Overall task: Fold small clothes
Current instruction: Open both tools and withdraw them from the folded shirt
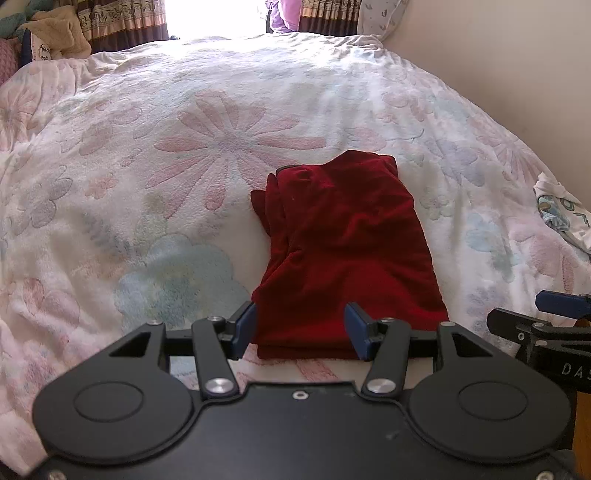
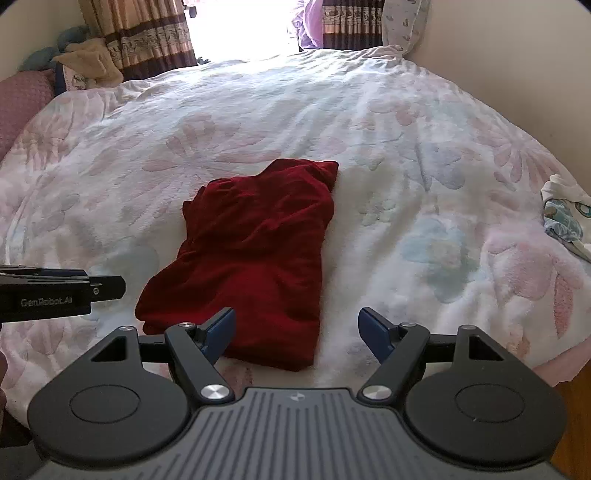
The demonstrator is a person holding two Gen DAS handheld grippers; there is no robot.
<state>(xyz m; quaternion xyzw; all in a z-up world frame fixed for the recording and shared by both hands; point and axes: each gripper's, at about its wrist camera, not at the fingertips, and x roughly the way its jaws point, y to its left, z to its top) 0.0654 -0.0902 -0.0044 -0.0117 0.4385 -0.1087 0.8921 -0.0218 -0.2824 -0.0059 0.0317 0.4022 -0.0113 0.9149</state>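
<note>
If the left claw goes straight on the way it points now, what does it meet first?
Most likely the red garment: its near edge lies between the open fingers of the left claw. Depth is unclear, so the claw may already be just above it.

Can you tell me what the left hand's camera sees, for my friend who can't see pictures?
A dark red folded garment lies on a flowery bedspread, its near edge between the open blue fingers of the left gripper. Another small patterned cloth sits at the bed's right edge, and curtains hang behind.
</note>
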